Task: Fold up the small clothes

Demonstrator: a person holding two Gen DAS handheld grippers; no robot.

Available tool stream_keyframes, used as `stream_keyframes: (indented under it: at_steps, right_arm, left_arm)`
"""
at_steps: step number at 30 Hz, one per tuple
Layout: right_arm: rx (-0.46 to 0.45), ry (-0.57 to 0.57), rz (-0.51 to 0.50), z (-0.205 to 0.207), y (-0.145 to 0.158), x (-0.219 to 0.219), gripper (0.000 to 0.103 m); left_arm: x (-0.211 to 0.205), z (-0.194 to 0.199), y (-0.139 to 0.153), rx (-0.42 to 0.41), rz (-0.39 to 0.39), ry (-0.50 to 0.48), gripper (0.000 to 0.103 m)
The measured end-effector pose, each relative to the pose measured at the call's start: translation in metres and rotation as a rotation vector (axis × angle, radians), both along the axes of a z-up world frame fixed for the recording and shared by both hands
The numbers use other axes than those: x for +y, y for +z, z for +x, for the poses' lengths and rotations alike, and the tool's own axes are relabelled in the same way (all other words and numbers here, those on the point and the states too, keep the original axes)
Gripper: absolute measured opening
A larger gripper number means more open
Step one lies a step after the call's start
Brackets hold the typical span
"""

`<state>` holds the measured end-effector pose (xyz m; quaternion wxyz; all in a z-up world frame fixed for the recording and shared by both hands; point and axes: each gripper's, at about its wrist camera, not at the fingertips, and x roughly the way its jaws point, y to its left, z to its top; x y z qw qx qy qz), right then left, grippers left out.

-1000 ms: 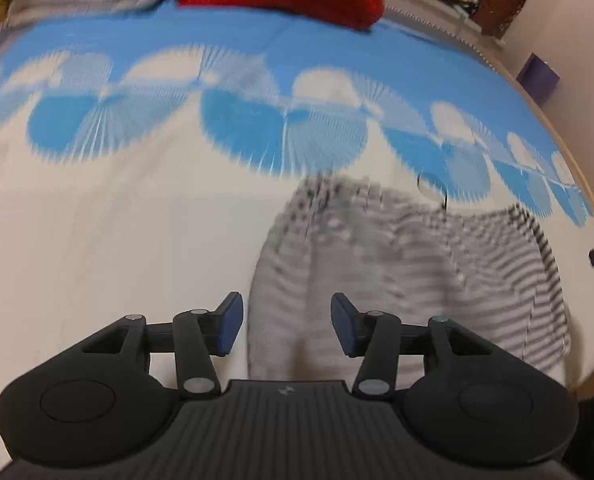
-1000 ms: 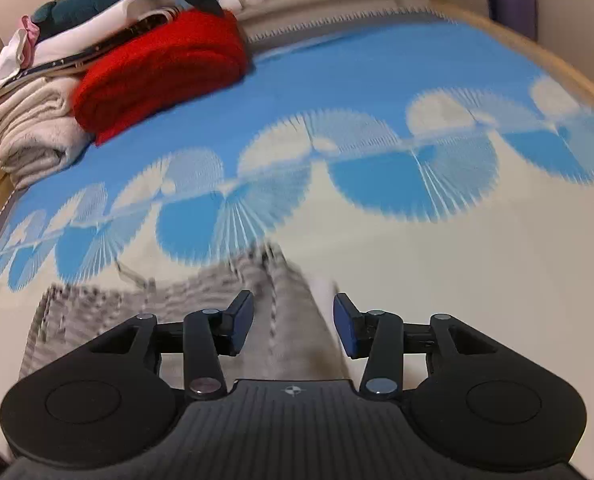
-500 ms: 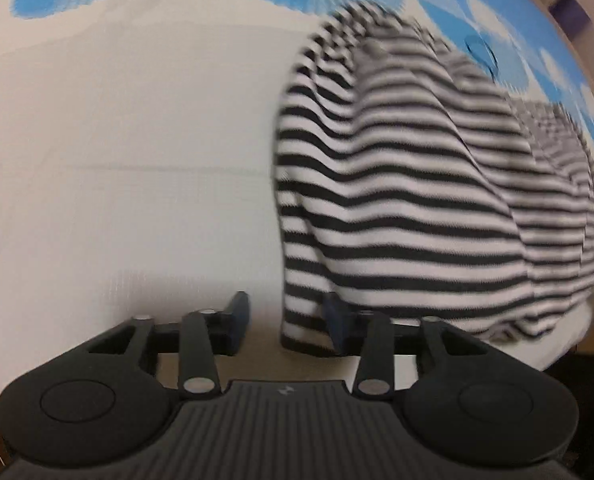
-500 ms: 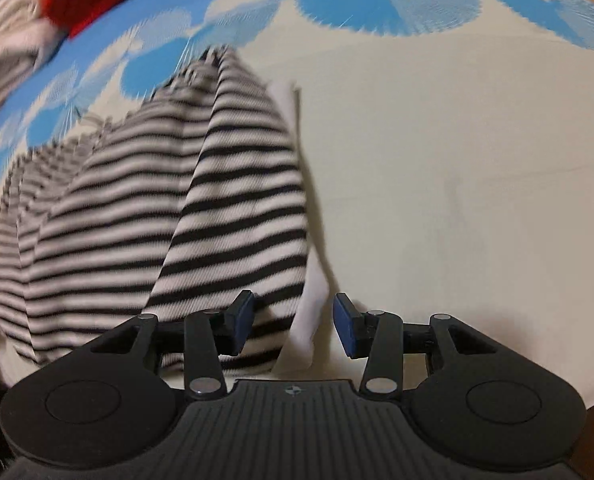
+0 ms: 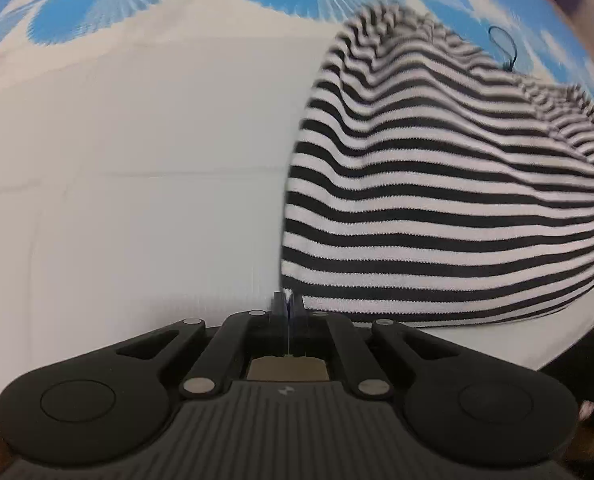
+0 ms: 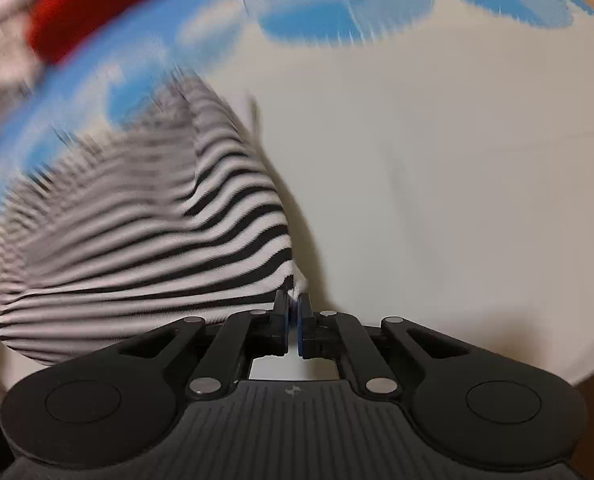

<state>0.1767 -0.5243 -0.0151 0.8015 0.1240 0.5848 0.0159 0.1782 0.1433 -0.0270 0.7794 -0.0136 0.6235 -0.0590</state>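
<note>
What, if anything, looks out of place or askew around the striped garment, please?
The striped garment lies rumpled and humped, not flat. A dark looped cord sits at its far edge on the sheet. Both grippers, left and right, are shut on its near corners. Nothing looks damaged.

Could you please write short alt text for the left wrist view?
The left tool is shut on the near corner of a black-and-white striped garment, which lies rumpled on a white bedcover patterned with blue fans at the top.
</note>
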Motion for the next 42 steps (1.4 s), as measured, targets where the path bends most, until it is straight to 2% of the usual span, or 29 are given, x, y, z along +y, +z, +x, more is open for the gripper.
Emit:
stream_keyframes:
  at_steps: [2,4,6,8,10,12,14,17,22,23,25,28,30,32,39,41,42]
  right_arm:
    - [0.037,0.030,-0.028,0.001,-0.008,0.006,0.003]
    - [0.033,0.046,-0.053,0.003,-0.006,0.012,0.004]
    - [-0.018,0.040,-0.127,0.006,0.004,0.017,0.005]
    - [-0.120,0.024,-0.195,0.010,0.018,0.020,0.013]
    - [-0.249,0.012,-0.138,0.014,0.036,0.024,0.015]
    - [-0.319,0.036,-0.041,0.019,0.045,0.034,0.023]
    - [-0.340,0.097,0.030,0.028,0.047,0.056,0.027]
    - [-0.323,0.204,0.068,0.045,0.040,0.098,0.030]
    - [-0.244,0.303,0.022,0.074,0.021,0.143,0.030]
    - [-0.225,0.305,-0.015,0.083,0.014,0.148,0.030]
    - [-0.198,0.283,-0.066,0.093,0.002,0.152,0.030]
    - [-0.201,0.191,-0.183,0.111,-0.006,0.144,0.030]
    - [-0.185,0.141,-0.172,0.121,-0.011,0.134,0.029]
    - [-0.160,0.130,-0.147,0.125,-0.018,0.128,0.029]
    - [-0.183,0.169,-0.154,0.128,-0.020,0.126,0.030]
    - [-0.197,0.141,-0.157,0.128,-0.017,0.127,0.030]
    - [-0.221,0.112,-0.162,0.127,-0.012,0.128,0.030]
  left_arm:
    - [0.000,0.001,0.001,0.012,0.024,0.032,0.001]
    - [0.002,0.005,0.012,-0.035,0.019,0.072,0.005]
    - [0.001,0.009,0.032,-0.125,-0.045,0.089,0.008]
    - [-0.012,0.009,0.047,-0.212,-0.126,0.058,0.010]
    - [-0.037,0.015,0.056,-0.252,-0.198,-0.002,0.015]
    - [-0.063,0.018,0.059,-0.269,-0.196,-0.071,0.017]
    - [-0.089,0.024,0.059,-0.284,-0.176,-0.125,0.017]
    - [-0.114,0.036,0.052,-0.296,-0.198,-0.154,0.018]
    - [-0.154,0.070,0.036,-0.298,-0.194,-0.194,0.033]
    - [-0.162,0.082,0.025,-0.285,-0.182,-0.202,0.039]
    - [-0.174,0.103,0.005,-0.252,-0.119,-0.204,0.039]
    - [-0.173,0.127,-0.016,-0.256,-0.035,-0.152,0.037]
    - [-0.163,0.140,-0.025,-0.243,-0.059,-0.093,0.034]
    - [-0.155,0.147,-0.026,-0.248,-0.083,-0.068,0.030]
    - [-0.152,0.150,-0.008,-0.241,-0.083,-0.018,0.030]
    - [-0.163,0.140,0.011,-0.286,-0.113,-0.067,0.031]
    - [-0.173,0.131,0.023,-0.321,-0.144,-0.124,0.032]
